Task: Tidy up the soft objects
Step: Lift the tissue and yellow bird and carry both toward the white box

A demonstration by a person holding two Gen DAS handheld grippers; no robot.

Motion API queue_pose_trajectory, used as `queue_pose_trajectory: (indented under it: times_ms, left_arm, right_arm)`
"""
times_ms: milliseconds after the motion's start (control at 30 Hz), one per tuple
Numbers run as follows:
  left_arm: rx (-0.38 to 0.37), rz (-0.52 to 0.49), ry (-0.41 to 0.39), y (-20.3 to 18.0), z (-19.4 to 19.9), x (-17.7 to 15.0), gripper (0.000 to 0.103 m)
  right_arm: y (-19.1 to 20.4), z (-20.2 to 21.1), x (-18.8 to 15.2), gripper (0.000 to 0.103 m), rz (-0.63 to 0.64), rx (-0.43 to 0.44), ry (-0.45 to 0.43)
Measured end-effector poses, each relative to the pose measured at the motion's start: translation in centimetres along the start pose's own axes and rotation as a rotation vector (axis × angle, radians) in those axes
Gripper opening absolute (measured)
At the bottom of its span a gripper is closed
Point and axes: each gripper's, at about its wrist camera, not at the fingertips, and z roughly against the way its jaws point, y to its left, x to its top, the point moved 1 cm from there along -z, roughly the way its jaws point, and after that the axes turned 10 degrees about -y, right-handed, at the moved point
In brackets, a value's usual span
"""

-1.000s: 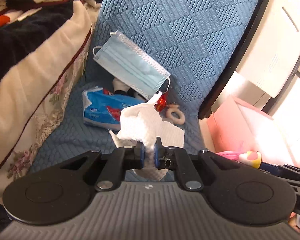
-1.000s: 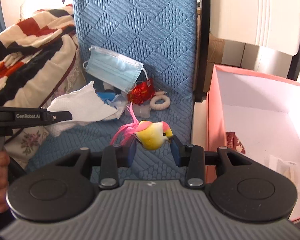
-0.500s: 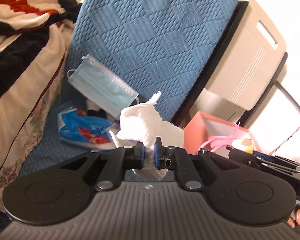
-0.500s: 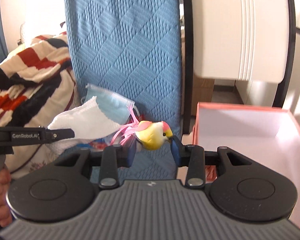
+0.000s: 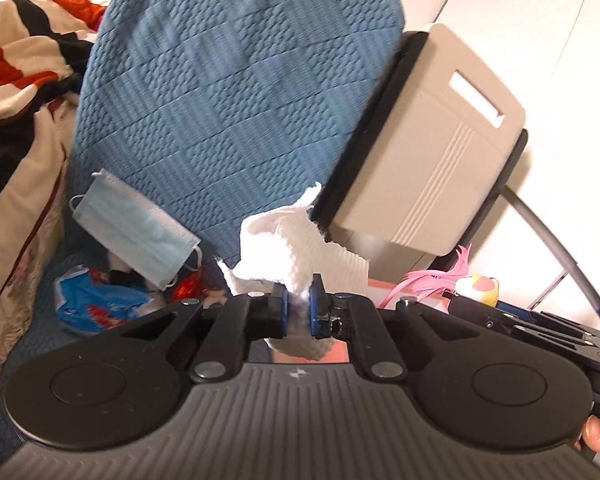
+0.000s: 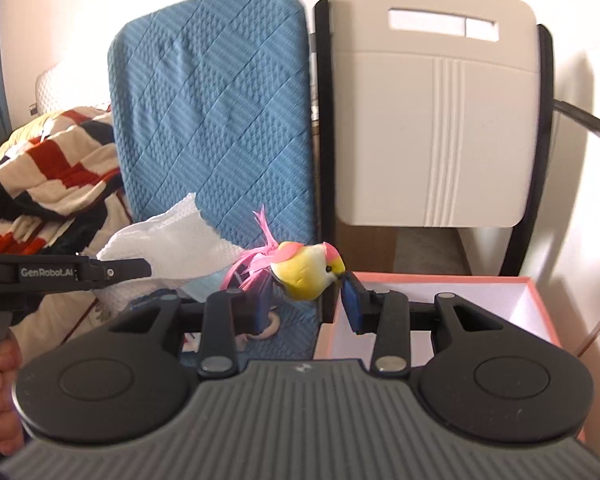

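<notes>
Now carrying two soft things at once. Pinching a crumpled white paper towel in the left gripper, jaws clenched almost together on its bunched neck, embossed loose sheet fanning up and right above the blue pads. Grasping a small plush bird in the right gripper, jaws set wider and pressing its rounded yellow body from both sides, long axis lying across the jaws, beak pointing right, pink feather tail trailing left.

Judging the coming move to be a drop into the pink box, lying just beyond and to the right of the right gripper's fingertips: open top, white inside, stiff card walls. Reckoning the right hand the nearer one, with the left gripper and its towel sitting further left over the seat and so needing the longer sweep to the right.

Leaving, further off on the seat, a pleated light-blue face mask leaning on the backrest, a glossy blue tissue packet just beside it to the near left, and a pale ring-shaped thing, partly hidden, near the seat's right edge.

Backing it all, farthest: quilted blue chair cover, smooth beige plastic chair back behind the box, striped blanket heaped at far left.
</notes>
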Motion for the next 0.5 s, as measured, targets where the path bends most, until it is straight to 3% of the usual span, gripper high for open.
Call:
queue_pose_trajectory:
  times_ms: [167, 500]
  left_arm:
    - [-0.062, 0.041, -0.022, -2.4, 0.2, 0.9, 0.012]
    - [-0.081, 0.027, 0.002, -7.2, -1.6, -0.7, 0.012]
  right_arm:
    - [-2.2, 1.0, 1.8, 0.041, 0.005, -0.007, -0.013]
    - [-7.2, 2.3, 2.2, 0.041, 0.005, -0.055, -0.003]
